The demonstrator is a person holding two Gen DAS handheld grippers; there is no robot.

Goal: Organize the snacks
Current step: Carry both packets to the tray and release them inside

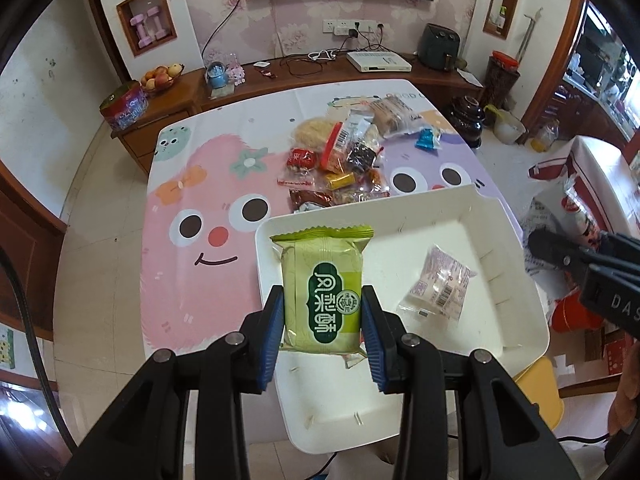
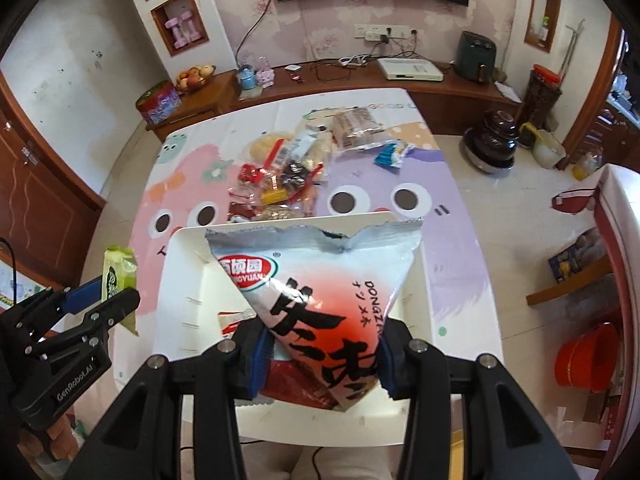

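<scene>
The left tool [image 1: 323, 322] clamps a green pastry packet [image 1: 322, 292] over the white tray [image 1: 520, 280], where a clear wrapped snack [image 1: 438, 286] lies. The right tool [image 2: 322, 354] grips a red-and-white bag [image 2: 320, 300] (top torn open) above it; the snack pile [image 1: 344, 160] sits beyond on the tabletop [image 1: 192, 200].

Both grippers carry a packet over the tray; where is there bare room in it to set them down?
White tray: bare floor along its far wall and near edge; one clear-wrapped snack lies toward the right wall. The snack pile beyond the tray is crowded.
</scene>
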